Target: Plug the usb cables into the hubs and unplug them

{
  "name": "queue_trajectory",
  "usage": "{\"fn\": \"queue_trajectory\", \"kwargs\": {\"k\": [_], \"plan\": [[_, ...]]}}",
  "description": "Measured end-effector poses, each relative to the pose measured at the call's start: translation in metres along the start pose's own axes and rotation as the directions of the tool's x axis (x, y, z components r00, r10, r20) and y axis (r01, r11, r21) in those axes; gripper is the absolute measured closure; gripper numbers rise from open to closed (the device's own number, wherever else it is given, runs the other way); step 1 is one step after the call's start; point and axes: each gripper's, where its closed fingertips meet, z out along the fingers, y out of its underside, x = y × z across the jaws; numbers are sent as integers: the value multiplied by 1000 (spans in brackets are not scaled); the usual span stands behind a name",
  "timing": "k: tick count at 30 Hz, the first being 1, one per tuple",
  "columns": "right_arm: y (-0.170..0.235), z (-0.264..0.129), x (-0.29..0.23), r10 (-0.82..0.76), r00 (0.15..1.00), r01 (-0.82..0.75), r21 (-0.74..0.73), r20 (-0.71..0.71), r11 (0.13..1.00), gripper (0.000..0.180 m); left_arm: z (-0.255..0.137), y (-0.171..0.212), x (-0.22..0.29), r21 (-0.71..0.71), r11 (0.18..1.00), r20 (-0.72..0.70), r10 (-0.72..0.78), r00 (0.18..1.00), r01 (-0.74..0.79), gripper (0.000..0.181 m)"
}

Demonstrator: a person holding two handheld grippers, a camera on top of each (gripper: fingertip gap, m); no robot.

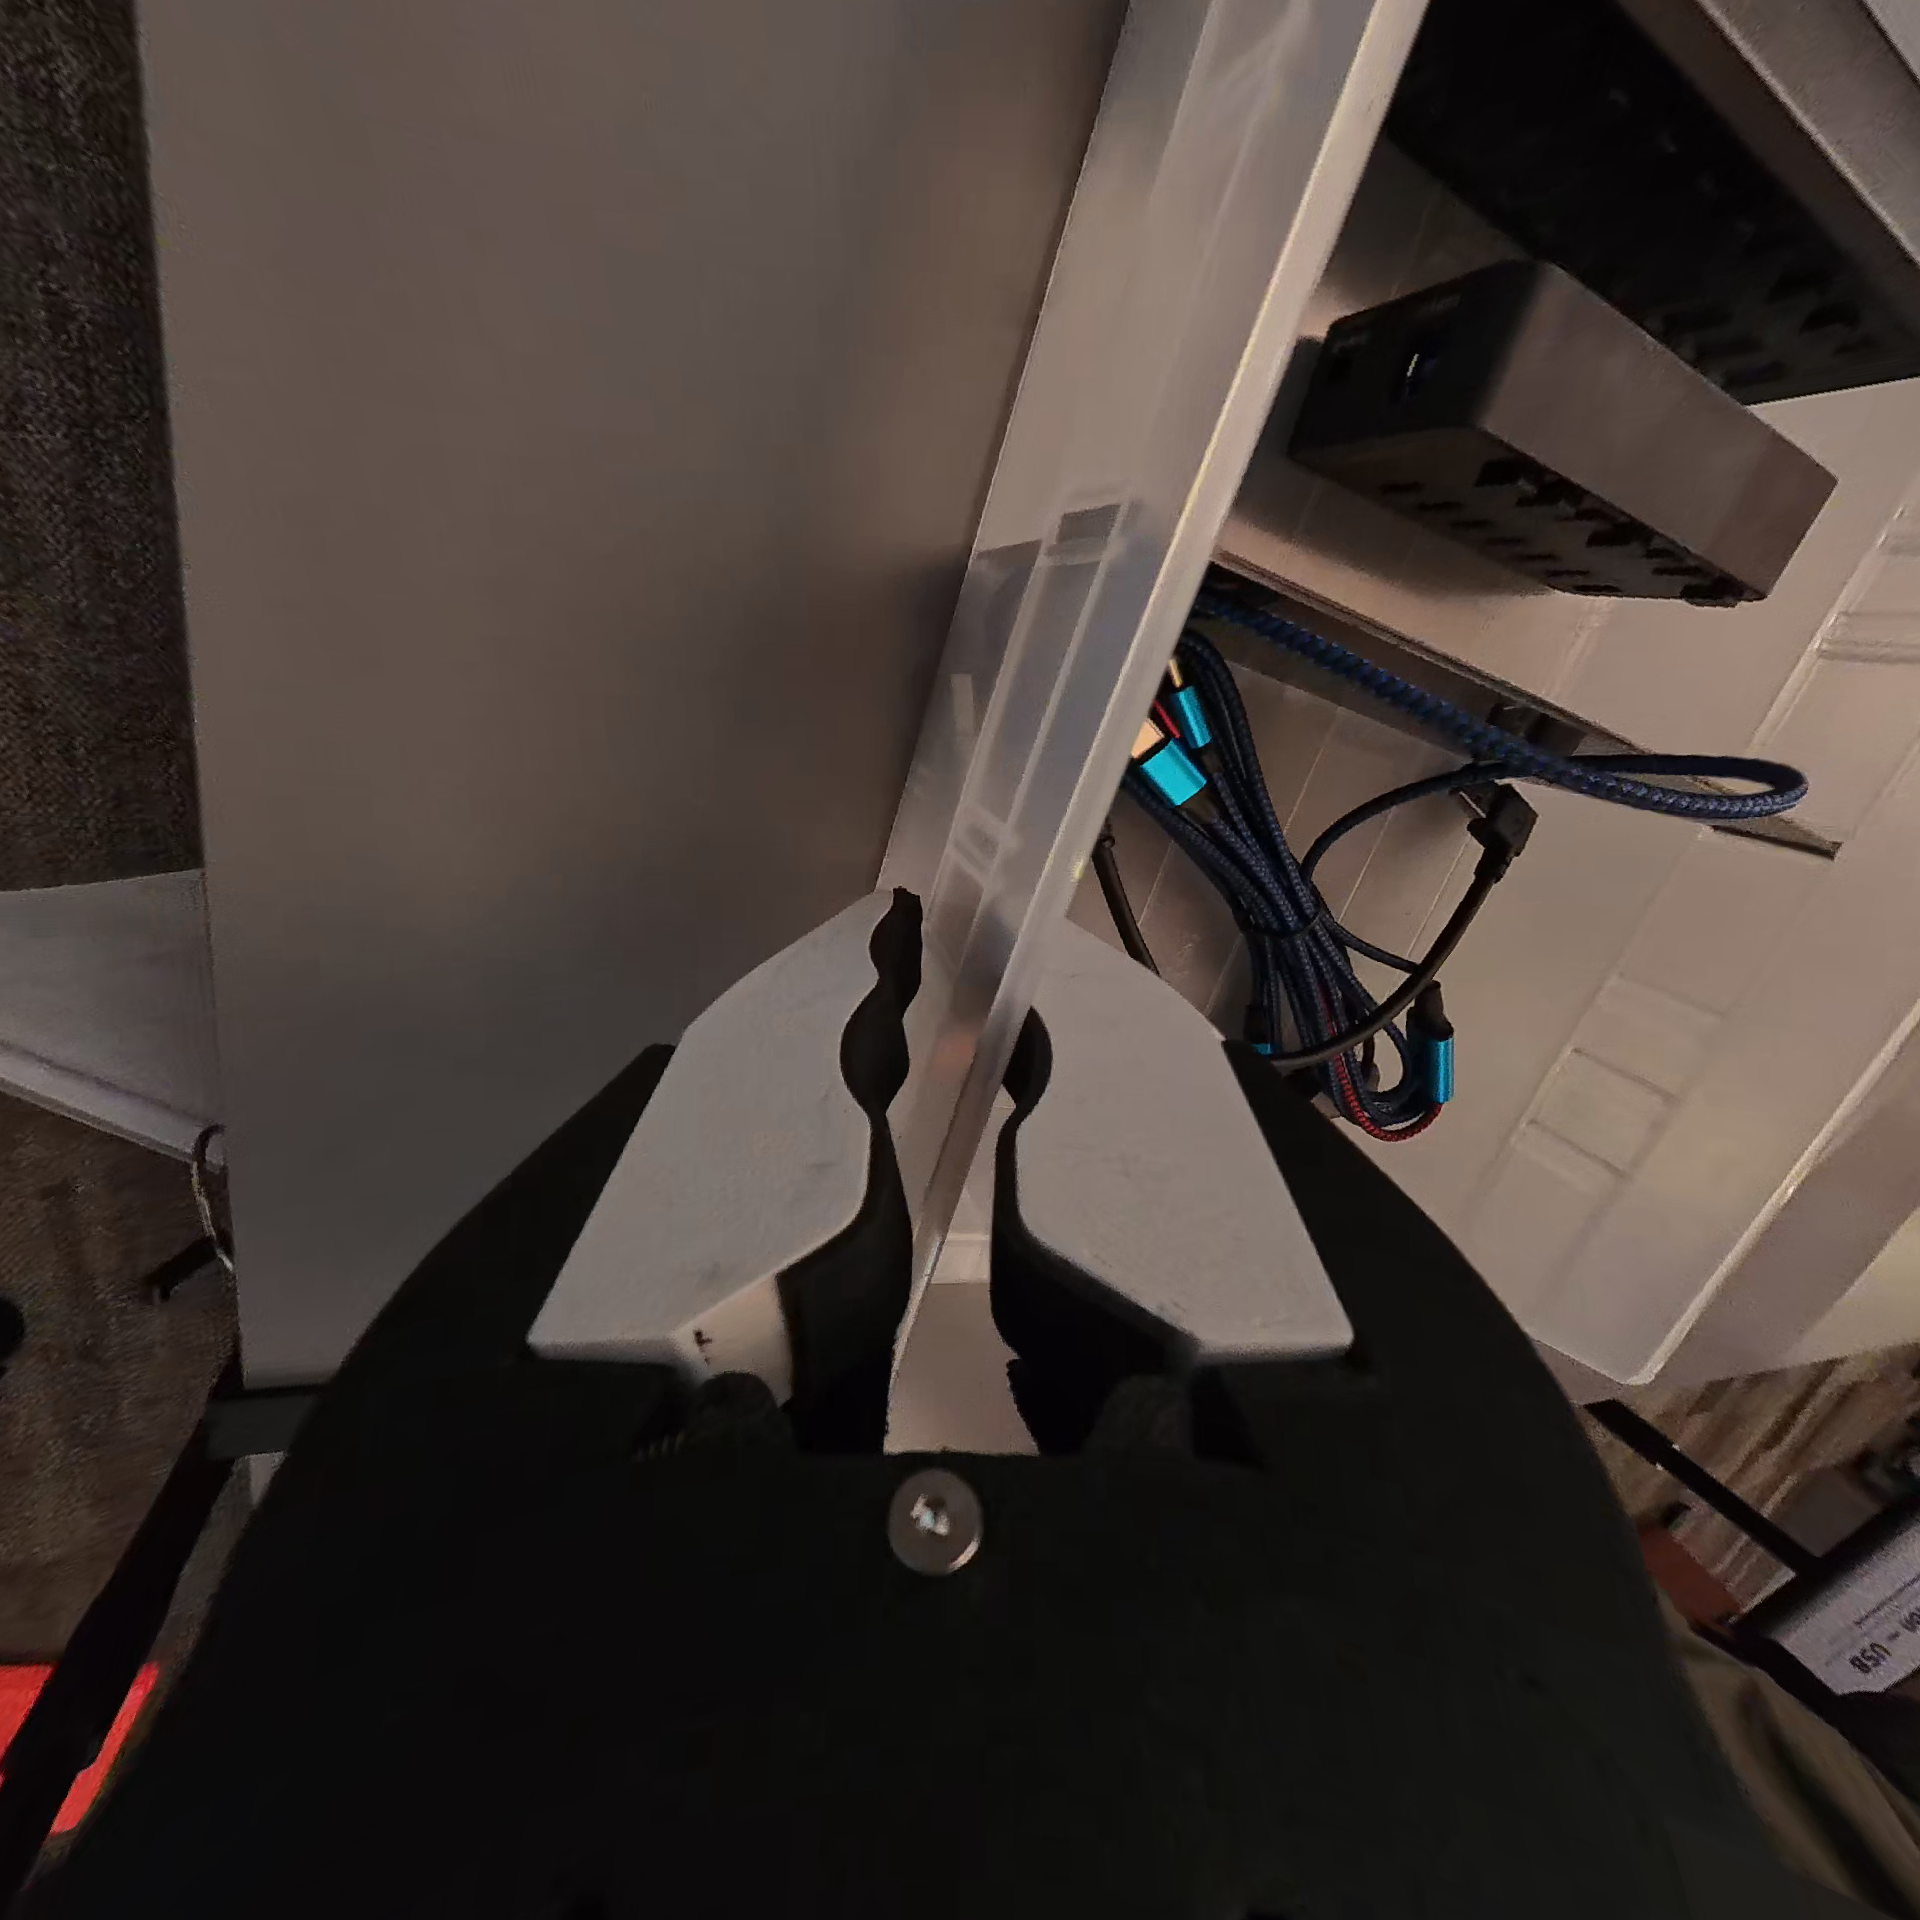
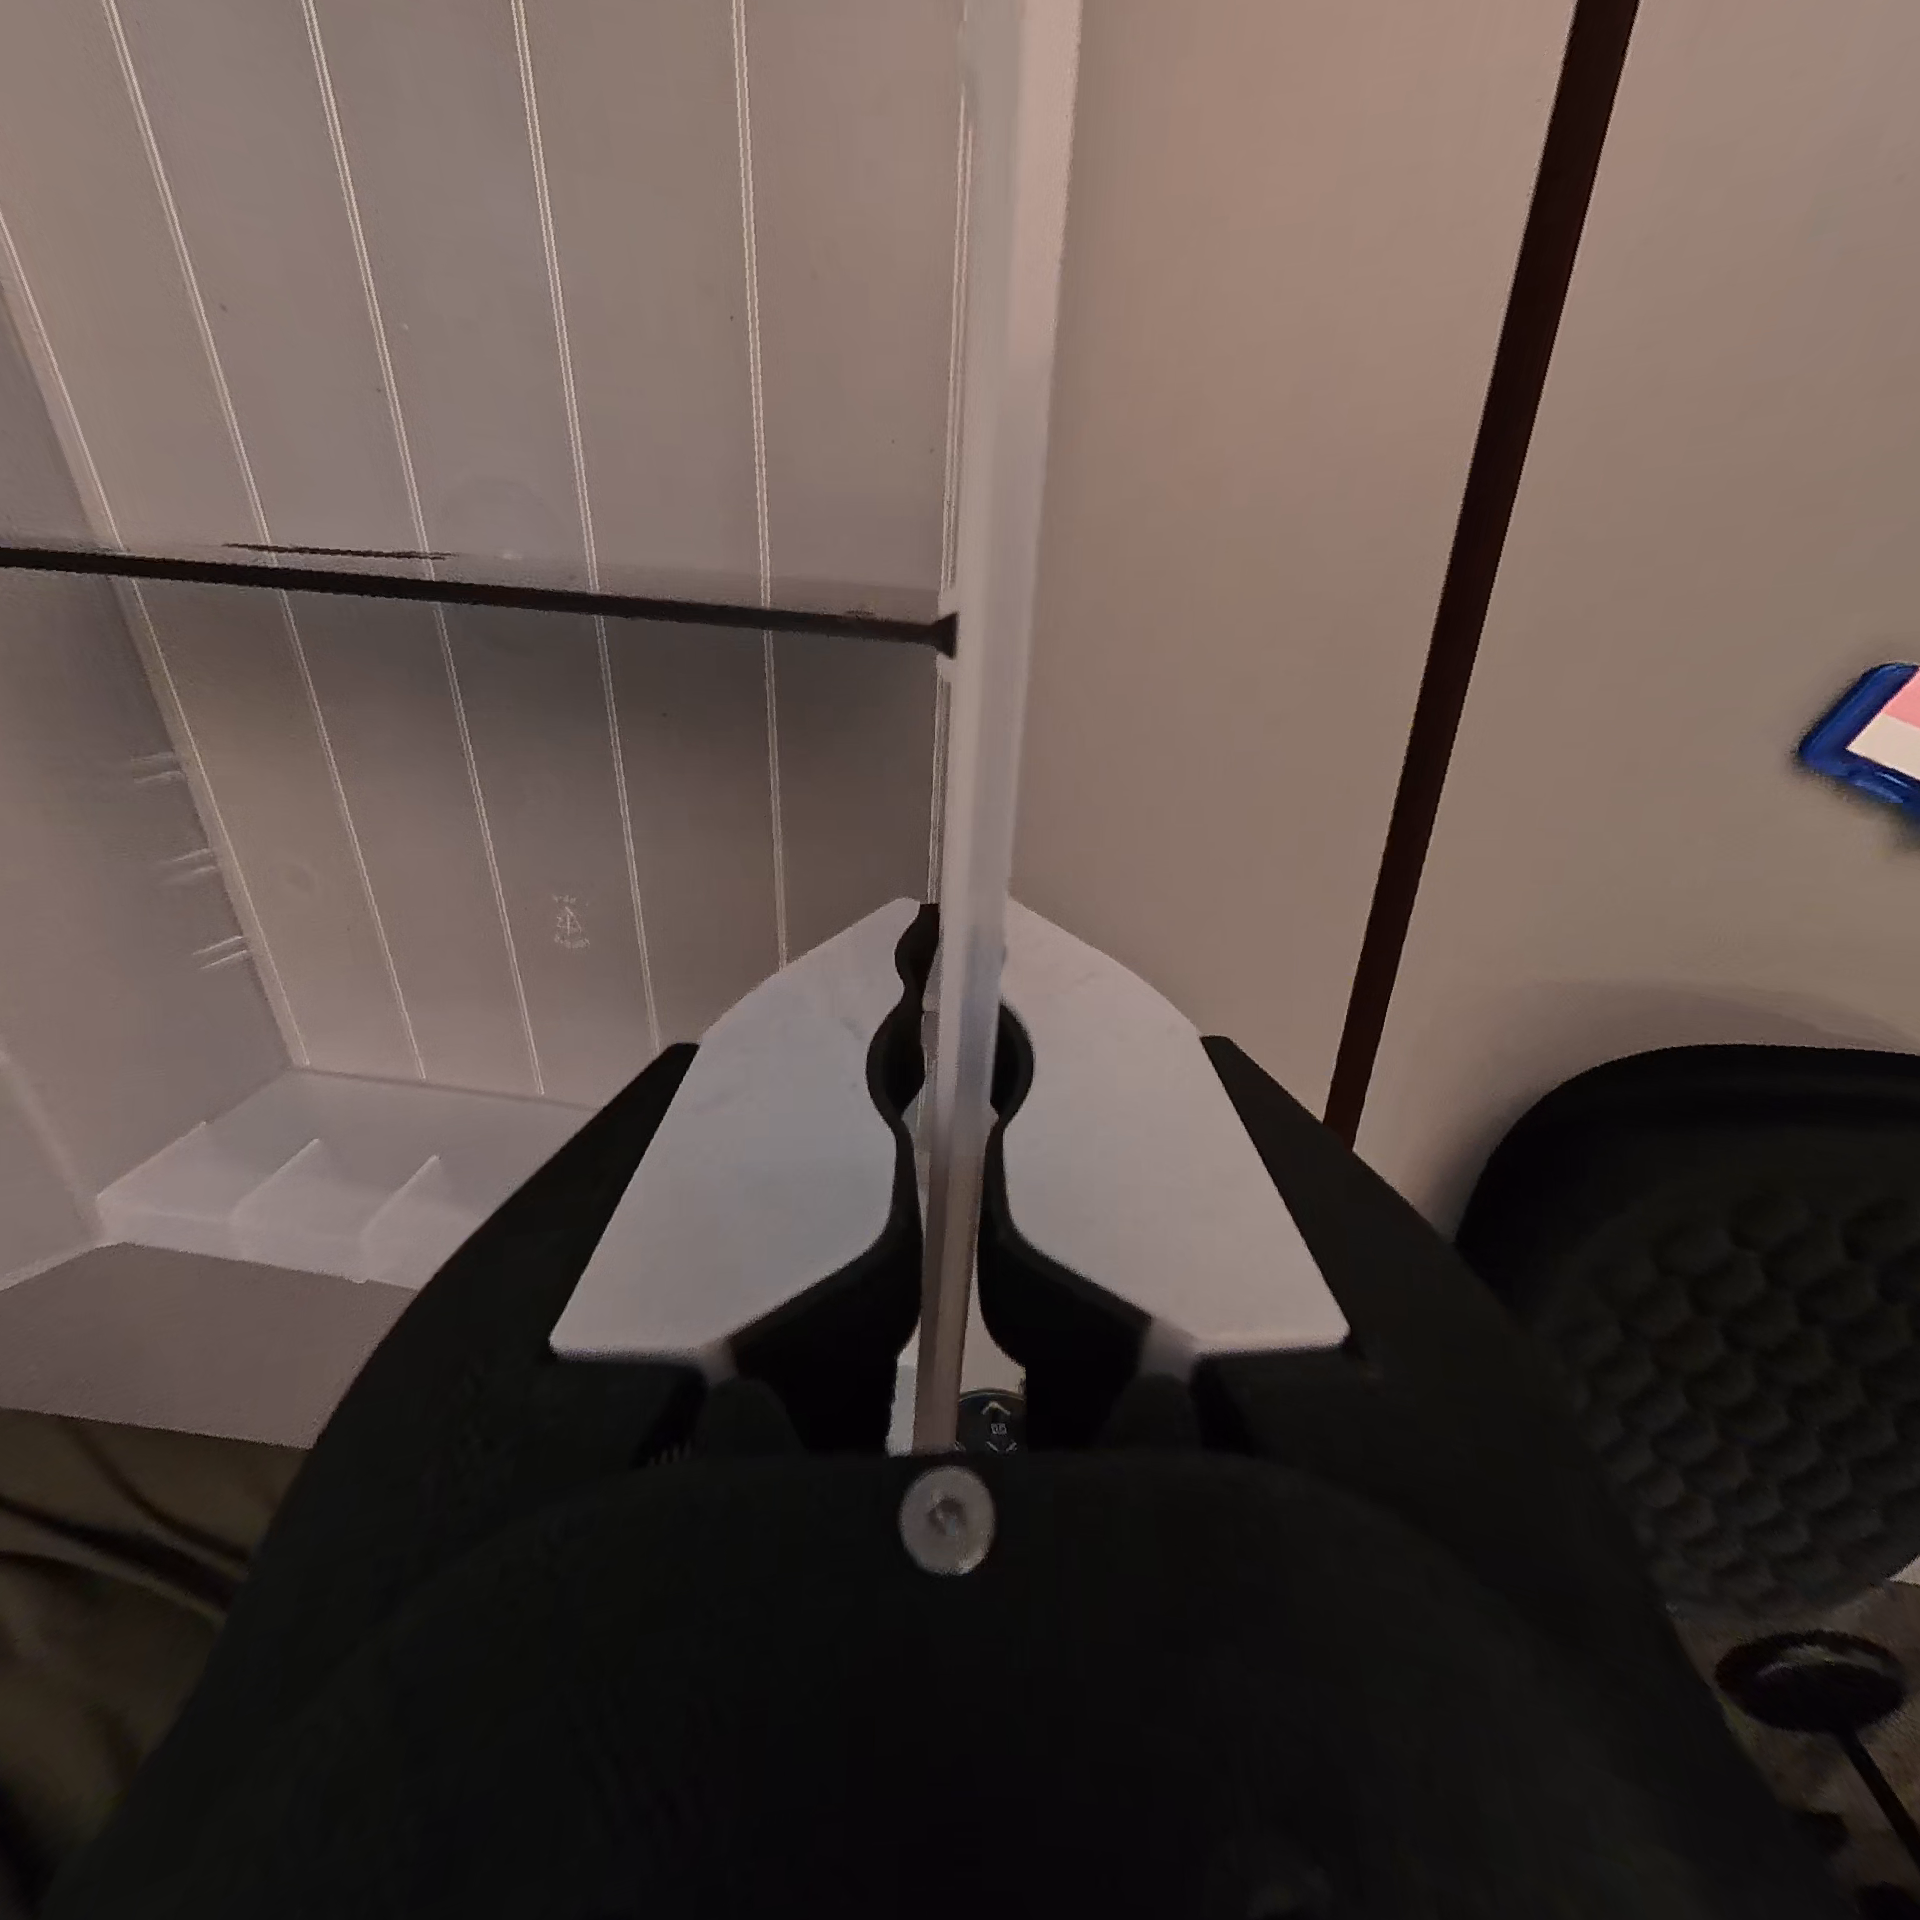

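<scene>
A clear plastic bin holds the task's things. In the left wrist view, my left gripper (image 1: 956, 935) is shut on the bin's left rim (image 1: 1122, 499). Inside the bin lie a grey and black USB hub (image 1: 1558, 436), a second dark hub (image 1: 1662, 156) at the top right, and a bundle of blue braided USB cables (image 1: 1278, 894) with teal plugs (image 1: 1174, 769). In the right wrist view, my right gripper (image 2: 961, 935) is shut on the bin's right wall (image 2: 987, 520). The ribbed bin floor (image 2: 468, 416) shows to its left. Hubs and cables are out of that view.
The bin is over a white table top (image 1: 571, 520). Dark carpet (image 1: 73, 416) lies to the left. A black padded object (image 2: 1714, 1299), a blue and pink item (image 2: 1870, 748) and a dark seam (image 2: 1475, 623) are on the right. A label card (image 1: 1860, 1662) is at the lower right. The tips of one gripper are about 100 centimeters away from the tips of the other.
</scene>
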Motion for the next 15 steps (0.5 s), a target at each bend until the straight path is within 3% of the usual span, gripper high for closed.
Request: {"fn": "queue_trajectory", "kwargs": {"k": [15], "plan": [[2, 1, 0, -6, 1000, 6, -11, 0, 1000, 174, -4, -8, -14, 61, 995, -30, -80, 996, 82, 167]]}}
